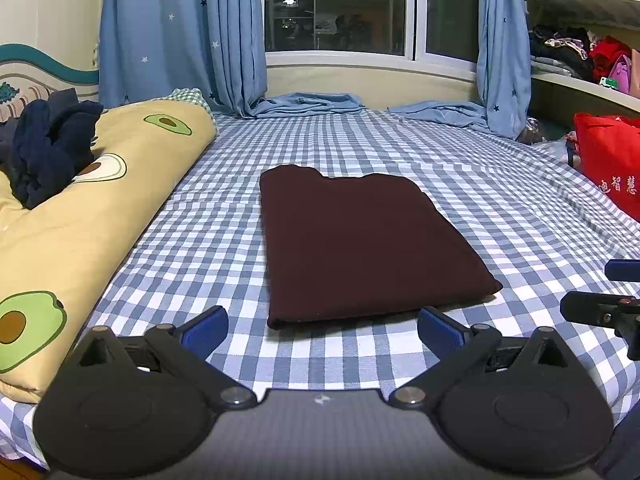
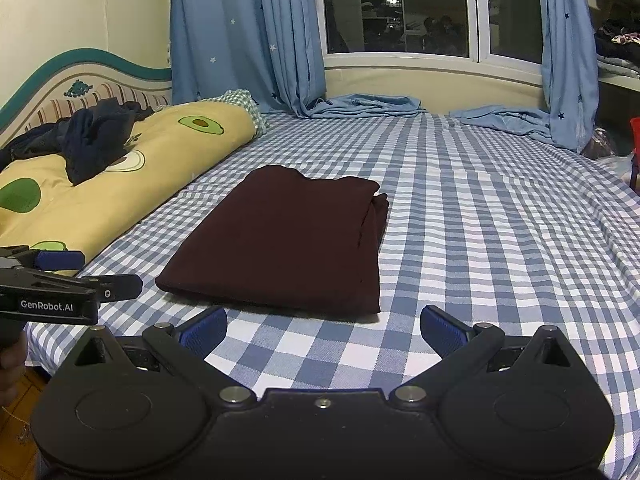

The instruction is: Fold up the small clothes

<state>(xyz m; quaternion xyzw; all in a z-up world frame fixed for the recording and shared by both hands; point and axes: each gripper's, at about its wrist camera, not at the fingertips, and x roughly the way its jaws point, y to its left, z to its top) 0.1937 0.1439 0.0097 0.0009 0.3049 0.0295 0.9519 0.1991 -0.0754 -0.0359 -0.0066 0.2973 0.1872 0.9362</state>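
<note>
Your left gripper [image 1: 322,330] and right gripper [image 2: 323,330] both gape wide and empty, just short of the dark cloth [image 1: 360,244], which lies folded flat on the checked sheet [image 1: 500,208]. Its right edge looks layered, perhaps loosely.

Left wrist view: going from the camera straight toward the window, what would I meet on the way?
Left gripper, open → dark folded garment → bare checked sheet → blue curtain cloth bunched on the bed → window.
</note>
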